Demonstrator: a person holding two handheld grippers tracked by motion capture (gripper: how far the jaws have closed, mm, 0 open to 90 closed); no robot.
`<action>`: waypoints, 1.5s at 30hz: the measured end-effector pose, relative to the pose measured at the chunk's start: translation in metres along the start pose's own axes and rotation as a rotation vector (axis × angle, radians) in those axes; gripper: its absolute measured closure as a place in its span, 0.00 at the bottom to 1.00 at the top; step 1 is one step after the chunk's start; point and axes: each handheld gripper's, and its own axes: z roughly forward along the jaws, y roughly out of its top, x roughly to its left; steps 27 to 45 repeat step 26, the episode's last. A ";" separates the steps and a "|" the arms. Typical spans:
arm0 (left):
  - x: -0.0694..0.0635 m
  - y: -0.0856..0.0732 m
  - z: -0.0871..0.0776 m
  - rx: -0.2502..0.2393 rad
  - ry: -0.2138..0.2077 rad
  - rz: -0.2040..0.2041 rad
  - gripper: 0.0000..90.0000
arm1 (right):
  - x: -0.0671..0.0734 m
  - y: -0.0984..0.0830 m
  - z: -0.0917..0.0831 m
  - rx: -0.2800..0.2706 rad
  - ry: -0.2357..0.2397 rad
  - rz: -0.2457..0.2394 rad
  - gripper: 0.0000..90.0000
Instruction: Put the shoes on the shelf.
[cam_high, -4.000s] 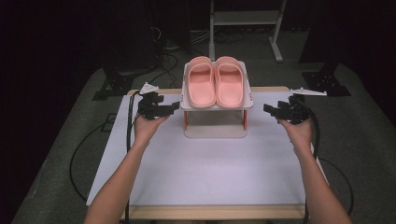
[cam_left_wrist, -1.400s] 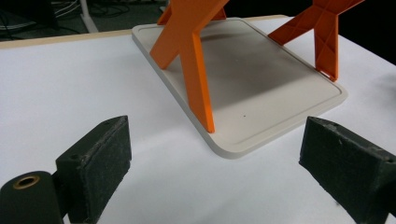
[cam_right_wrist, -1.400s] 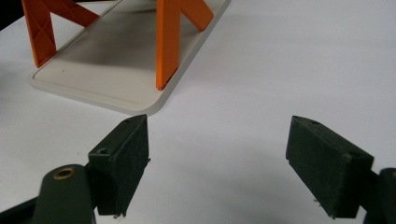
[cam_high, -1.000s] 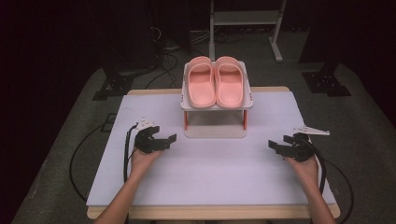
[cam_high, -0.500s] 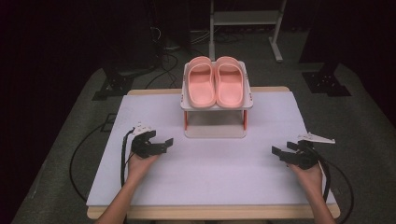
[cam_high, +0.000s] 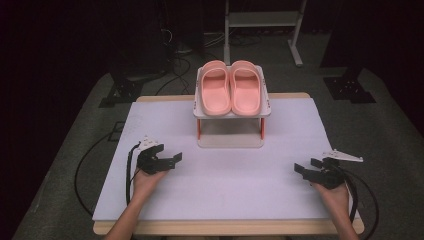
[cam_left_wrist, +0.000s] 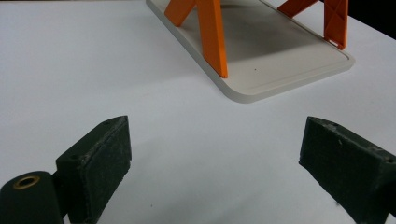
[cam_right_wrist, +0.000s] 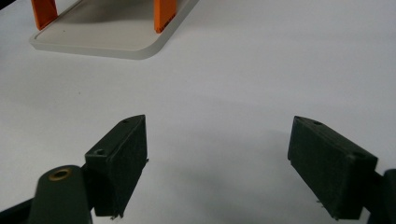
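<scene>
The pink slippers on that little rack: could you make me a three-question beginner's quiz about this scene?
1. True or false: the pink slippers lie on the rack's bottom tray.
2. Which stands nearer the rack: A, the left gripper, or B, the right gripper?
3. Fill in: both grippers' jaws stand ____ above the white table cover.

Key:
1. False; they sit side by side on the top shelf.
2. A.
3. Open, with nothing between them.
</scene>
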 end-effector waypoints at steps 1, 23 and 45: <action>0.000 -0.001 -0.001 -0.005 0.002 0.000 0.09 | 0.000 -0.001 -0.001 -0.002 0.000 -0.004 0.21; -0.008 -0.026 -0.029 -0.025 0.007 0.012 0.09 | 0.011 -0.023 -0.033 -0.078 0.003 -0.011 0.21; -0.010 -0.032 -0.034 -0.044 0.014 0.008 0.09 | 0.012 -0.026 -0.039 -0.101 -0.001 -0.005 0.21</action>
